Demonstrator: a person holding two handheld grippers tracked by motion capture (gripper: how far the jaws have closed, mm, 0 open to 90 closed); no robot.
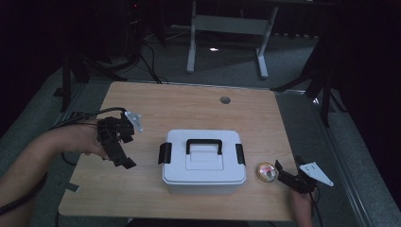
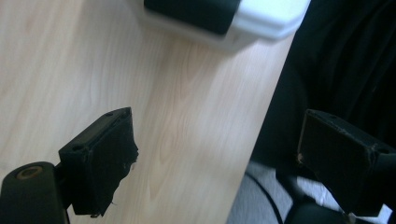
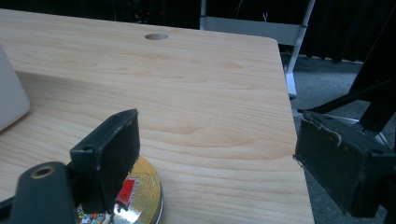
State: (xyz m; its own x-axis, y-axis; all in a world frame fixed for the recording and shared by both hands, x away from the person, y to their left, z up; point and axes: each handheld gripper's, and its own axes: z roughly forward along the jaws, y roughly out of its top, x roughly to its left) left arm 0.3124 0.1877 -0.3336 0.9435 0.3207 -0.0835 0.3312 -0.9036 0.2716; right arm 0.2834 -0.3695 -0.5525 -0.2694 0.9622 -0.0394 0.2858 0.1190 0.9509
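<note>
Tin (image 1: 266, 172): lay just right of the white box (image 1: 203, 161), seemingly touching the right gripper's (image 1: 287, 176) spread, empty jaws.
Left gripper (image 1: 124, 158): spread, empty, left of box.

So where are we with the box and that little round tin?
Little looks done: the white storage box sits shut at mid-table, both black side latches down and handle flat. In hand: the right tool rests open beside the round gold tin, one jaw over its edge, not gripping. The left tool hangs open above the table, left of the box. Left, probably: unlatching, lifting the lid, putting the tin in.
</note>
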